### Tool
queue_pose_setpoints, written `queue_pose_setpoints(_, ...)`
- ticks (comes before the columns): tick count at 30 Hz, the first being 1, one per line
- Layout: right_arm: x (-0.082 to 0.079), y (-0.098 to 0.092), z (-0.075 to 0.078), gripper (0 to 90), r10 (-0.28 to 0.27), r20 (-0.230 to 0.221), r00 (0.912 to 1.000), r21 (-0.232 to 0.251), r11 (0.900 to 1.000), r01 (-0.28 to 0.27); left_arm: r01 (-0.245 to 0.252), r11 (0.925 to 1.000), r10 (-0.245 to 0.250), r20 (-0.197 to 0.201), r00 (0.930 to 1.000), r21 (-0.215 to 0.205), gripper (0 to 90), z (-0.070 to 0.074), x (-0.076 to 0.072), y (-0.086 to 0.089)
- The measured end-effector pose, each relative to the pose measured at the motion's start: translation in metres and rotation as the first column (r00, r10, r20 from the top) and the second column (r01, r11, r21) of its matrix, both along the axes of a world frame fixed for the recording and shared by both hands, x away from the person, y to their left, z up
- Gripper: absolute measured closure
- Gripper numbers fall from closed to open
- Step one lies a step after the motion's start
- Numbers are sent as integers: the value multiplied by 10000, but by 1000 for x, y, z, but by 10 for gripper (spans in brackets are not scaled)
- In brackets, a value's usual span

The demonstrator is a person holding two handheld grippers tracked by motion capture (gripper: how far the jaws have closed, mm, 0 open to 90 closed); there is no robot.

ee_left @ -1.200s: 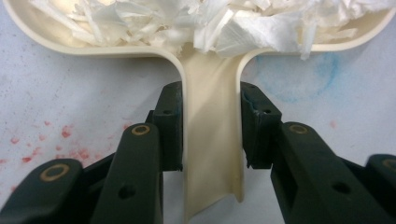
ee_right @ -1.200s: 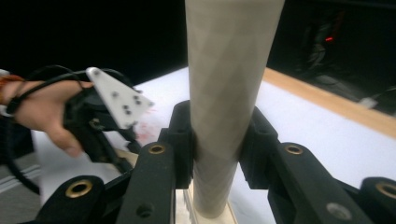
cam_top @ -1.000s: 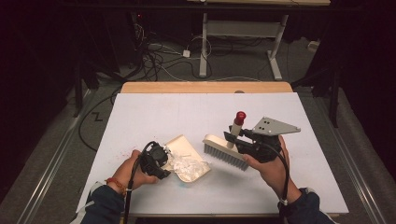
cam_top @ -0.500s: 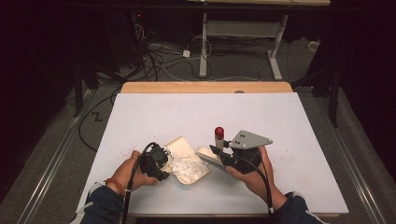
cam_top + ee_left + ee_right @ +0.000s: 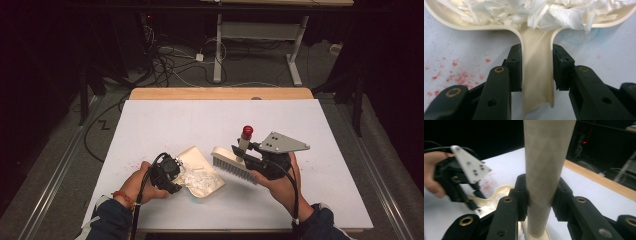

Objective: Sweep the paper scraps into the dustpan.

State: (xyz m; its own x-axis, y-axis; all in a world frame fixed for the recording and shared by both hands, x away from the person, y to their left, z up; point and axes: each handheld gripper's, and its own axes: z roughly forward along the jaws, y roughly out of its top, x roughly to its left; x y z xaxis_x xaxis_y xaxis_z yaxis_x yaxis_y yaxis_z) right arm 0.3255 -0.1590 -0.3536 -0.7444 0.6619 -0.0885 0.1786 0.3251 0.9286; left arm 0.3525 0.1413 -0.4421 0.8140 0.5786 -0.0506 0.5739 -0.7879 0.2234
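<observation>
A cream dustpan lies on the white table top, heaped with white paper shreds. My left gripper is shut on the dustpan's handle, with the shreds just beyond the jaws. To the right of the pan, my right gripper is shut on the upright handle of a hand brush. The handle ends in a red tip. The brush's bristles rest on the table near the pan's right edge. The right gripper view also takes in the left gripper and the dustpan.
Red specks dot the white table top left of the dustpan handle. A wooden strip runs along the far edge. Beyond it are cables and desk legs on the dark floor.
The right gripper swept the brush left toward the dustpan, then drew it partway back to the right. The left gripper and dustpan stayed put.
</observation>
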Motion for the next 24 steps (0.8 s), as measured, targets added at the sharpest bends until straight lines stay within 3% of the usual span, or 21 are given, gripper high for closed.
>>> queue_pose_setpoints(3, 6, 1, -6, 709, -279, -24, 9996, -221, 9994, 279, -16, 10000, 16, -6, 10000, -1, 628, 0, 0, 0)
queue_pose_setpoints(6, 10, 9, -16, 709, -581, 214, 9981, -861, 9945, 598, -11, 10000, 11, -16, 10000, 6, 628, 0, 0, 0)
queue_pose_setpoints(8, 11, 15, -23, 709, -481, 122, 9988, -1114, 9926, 491, 10, 10000, -10, -48, 10000, 15, 628, 1, 0, 0)
queue_pose_setpoints(12, 7, 24, -25, 709, -99, 151, 9998, -1248, 9921, 117, -11, 10000, 11, -25, 10000, -56, 628, 4, -1, 5)
queue_pose_setpoints(24, -1, 30, -26, 704, 256, -219, 9994, -1274, 9914, -282, 85, 9999, -84, -109, 9999, 89, 628, 9, -7, 8)
